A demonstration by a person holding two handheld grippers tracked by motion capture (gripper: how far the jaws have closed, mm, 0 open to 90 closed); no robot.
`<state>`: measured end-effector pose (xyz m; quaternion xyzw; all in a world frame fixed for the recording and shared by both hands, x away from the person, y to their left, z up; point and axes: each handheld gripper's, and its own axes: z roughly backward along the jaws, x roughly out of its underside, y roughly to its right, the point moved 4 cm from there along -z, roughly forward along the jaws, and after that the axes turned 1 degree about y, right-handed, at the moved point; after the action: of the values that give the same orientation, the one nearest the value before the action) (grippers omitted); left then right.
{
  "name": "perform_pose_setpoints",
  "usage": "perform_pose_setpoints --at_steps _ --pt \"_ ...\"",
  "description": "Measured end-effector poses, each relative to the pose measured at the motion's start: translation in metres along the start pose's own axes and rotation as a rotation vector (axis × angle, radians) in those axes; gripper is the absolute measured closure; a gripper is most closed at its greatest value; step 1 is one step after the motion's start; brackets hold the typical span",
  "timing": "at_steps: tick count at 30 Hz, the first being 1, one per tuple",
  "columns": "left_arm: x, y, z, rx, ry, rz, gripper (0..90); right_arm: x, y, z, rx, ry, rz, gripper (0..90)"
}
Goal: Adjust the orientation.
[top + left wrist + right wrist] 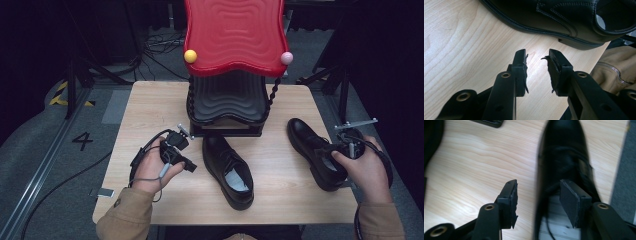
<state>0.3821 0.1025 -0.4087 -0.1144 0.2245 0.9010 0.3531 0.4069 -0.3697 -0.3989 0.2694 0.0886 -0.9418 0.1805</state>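
- The right gripper (336, 150) is held over the heel of the right shoe (314, 150), near the table's right edge.
- In the right gripper view its jaws are seen spread, one pad (571, 202) over the shoe's opening and the other outside the collar wall; nothing is pinched.
- The left gripper (190, 165) is seen just left of the left shoe (230, 170), which lies mid-table with its toe toward the rack (227, 107). Its jaws are also spread, with bare wood between them.
- The step in hand is judged to be a grasp of the right shoe at its collar. It would be done best with the inner pad sunk well below the rim before the jaws are closed, so that leather and not the lace is pinched.
- The heel should be lifted level, since the toe is likely to droop.
- The table (150, 110) is of pale wood grain, matt and flat.
- A two-tier rack stands at the far edge, with a red wavy top shelf (235, 30) and a black lower one.
- Around the table a grey floor, cables and dark curtains are seen.
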Motion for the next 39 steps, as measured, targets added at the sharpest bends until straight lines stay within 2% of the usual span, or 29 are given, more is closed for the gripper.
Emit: perform_pose_setpoints --at_steps 1,5,8,11,14,17,18,20,21,23,27,30,31,33,36,37,38,39 --pt "0.0 0.0 0.0 0.0 0.001 0.004 68.4 0.001 0.004 0.001 -0.005 -0.002 -0.013 50.9" --pt "0.001 -0.002 -0.001 0.0 -0.002 0.01 67.9 0.005 0.01 0.001 -0.006 -0.02 -0.016 49.1" --pt "0.001 -0.003 -0.002 0.004 -0.006 0.009 67.8 0.007 0.009 -0.003 -0.012 -0.066 -0.017 48.8" --pt "0.002 -0.003 -0.001 0.003 -0.008 0.011 67.5 0.011 0.008 -0.011 -0.013 -0.102 -0.009 56.4" --pt "0.003 -0.003 -0.001 0.002 -0.007 0.016 67.5 0.011 0.008 -0.008 -0.018 -0.079 -0.018 57.5" --pt "0.003 -0.003 -0.002 0.004 -0.004 0.015 67.4 0.013 0.009 -0.006 -0.028 -0.09 -0.04 58.6" --pt "0.003 -0.003 -0.002 0.004 -0.007 0.015 67.4 0.014 0.008 -0.005 -0.045 -0.102 -0.039 59.5" --pt "0.003 -0.004 -0.002 0.005 -0.008 0.015 67.4 0.018 0.002 -0.006 -0.088 -0.155 -0.07 59.6" --pt "0.003 -0.004 -0.002 0.006 -0.008 0.015 67.4 0.018 0.0 -0.009 -0.077 -0.179 -0.056 59.6" --pt "0.003 -0.004 -0.002 0.006 -0.009 0.016 67.3 0.014 -0.001 -0.02 -0.043 -0.154 0.014 57.4" --pt "0.004 -0.005 -0.001 0.007 -0.006 0.018 67.2 0.012 -0.003 -0.04 -0.042 -0.158 0.047 62.5" --pt "0.005 -0.006 -0.001 0.008 -0.008 0.027 67.1 0.009 -0.002 -0.046 -0.048 -0.154 0.002 72.2" --pt "0.005 -0.007 -0.001 0.009 -0.007 0.026 67.1 0.009 0.0 -0.046 -0.047 -0.142 -0.022 79.2" --pt "0.006 -0.007 -0.001 0.007 -0.004 0.028 67.1 0.008 0.002 -0.045 -0.055 -0.127 -0.036 83.7" --pt "0.007 -0.007 -0.001 0.006 -0.003 0.03 67.2 0.007 0.001 -0.043 -0.037 -0.106 -0.047 85.1" --pt "0.007 -0.007 0.0 0.006 0.001 0.032 67.3 0.004 -0.003 -0.039 -0.049 -0.087 -0.072 85.5" --pt "0.007 -0.007 0.0 0.005 0.001 0.035 67.3 0.004 -0.003 -0.039 -0.049 -0.087 -0.072 85.5" --pt "0.008 -0.008 0.002 0.002 0.001 0.035 67.4 0.001 -0.011 -0.031 -0.08 -0.073 -0.08 85.6"
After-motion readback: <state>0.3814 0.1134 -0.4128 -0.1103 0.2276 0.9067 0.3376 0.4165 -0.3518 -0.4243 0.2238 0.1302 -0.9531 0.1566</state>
